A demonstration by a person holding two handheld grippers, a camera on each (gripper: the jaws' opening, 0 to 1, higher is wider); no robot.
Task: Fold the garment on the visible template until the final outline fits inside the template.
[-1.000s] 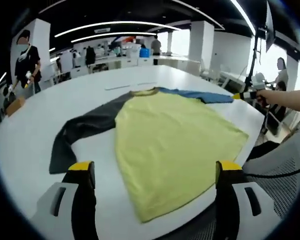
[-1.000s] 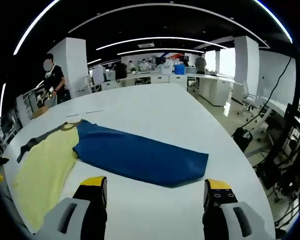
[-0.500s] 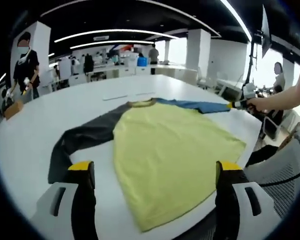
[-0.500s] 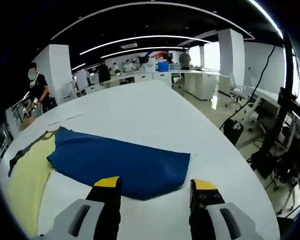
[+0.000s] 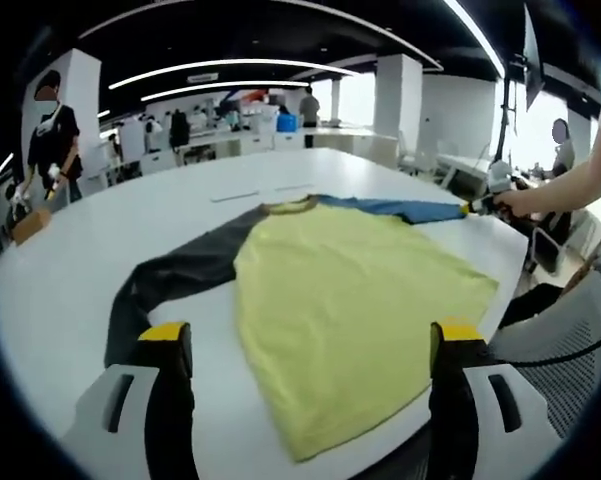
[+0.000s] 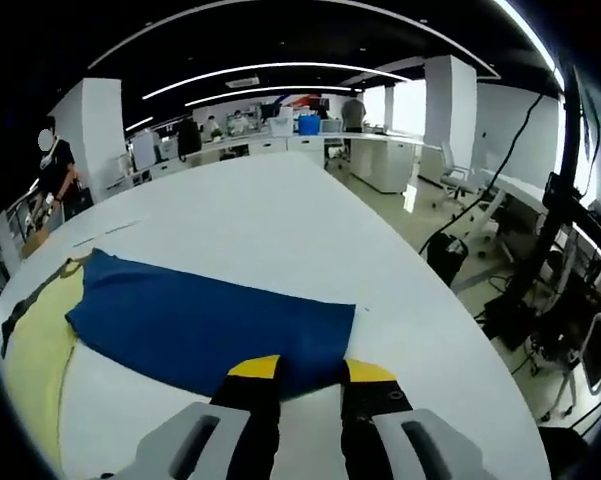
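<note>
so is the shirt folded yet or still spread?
Spread: the shirt lies flat on the table, grey sleeve and blue sleeve out sideways.

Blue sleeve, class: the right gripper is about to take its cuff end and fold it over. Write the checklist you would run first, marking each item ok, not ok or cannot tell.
1. Right gripper at the cuff edge of the blue sleeve: ok.
2. Jaws closed on the fabric: cannot tell; they are narrow, with the edge between their tips.
3. Sleeve flat and spread on the white table: ok.
4. Yellow shirt body flat: ok.
5. Left gripper open, holding nothing: ok.
6. Template outline visible: cannot tell.
</note>
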